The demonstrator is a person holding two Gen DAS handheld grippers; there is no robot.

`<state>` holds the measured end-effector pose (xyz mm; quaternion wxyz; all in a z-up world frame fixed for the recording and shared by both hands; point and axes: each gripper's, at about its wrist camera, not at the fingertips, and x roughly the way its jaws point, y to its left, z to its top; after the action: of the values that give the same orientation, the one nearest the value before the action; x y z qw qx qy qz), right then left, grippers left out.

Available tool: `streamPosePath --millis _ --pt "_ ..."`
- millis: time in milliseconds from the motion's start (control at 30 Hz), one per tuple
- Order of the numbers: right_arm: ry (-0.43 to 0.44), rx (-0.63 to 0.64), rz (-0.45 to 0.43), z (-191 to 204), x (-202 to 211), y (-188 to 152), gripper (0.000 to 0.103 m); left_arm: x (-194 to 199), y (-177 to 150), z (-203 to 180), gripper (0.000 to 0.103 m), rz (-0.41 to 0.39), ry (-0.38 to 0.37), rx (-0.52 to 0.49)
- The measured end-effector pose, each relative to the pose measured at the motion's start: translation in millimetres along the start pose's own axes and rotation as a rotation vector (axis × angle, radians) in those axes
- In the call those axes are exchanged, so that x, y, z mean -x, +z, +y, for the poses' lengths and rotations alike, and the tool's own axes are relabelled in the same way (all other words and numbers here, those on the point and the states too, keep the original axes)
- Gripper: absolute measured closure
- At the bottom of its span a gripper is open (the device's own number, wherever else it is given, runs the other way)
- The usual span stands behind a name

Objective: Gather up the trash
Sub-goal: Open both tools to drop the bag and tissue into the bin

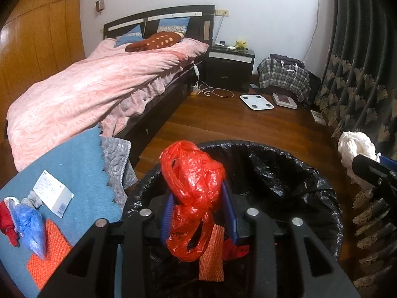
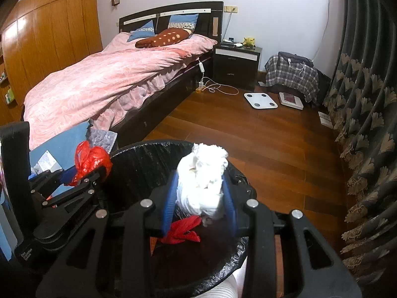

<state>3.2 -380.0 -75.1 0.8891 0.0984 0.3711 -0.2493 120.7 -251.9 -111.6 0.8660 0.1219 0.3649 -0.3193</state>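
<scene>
We held the left tool (image 1: pixel 198 203) clamped on a crumpled red plastic bag (image 1: pixel 192 173) and the right tool (image 2: pixel 199 193) on a white paper wad (image 2: pixel 203 173), both over the black-lined round bin (image 1: pixel 310 173). The bag hung near the rim, so releasing there risked it snagging or spilling outside.

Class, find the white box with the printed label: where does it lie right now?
In the left wrist view, at the left, the white box lies on the blue cloth, beside the crumpled blue bag.
</scene>
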Motion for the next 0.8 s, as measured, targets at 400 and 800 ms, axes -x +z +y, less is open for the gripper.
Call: streamPosePath --millis 400,800 --pt "-0.029 0.006 -0.005 -3 -7 1 0.039 -7 2 8 0.033 0.019 -0.040 0.036" --pt "-0.028 0.086 -0.094 36 22 21 0.012 57 3 74 0.015 -0.082 0.093 0.123"
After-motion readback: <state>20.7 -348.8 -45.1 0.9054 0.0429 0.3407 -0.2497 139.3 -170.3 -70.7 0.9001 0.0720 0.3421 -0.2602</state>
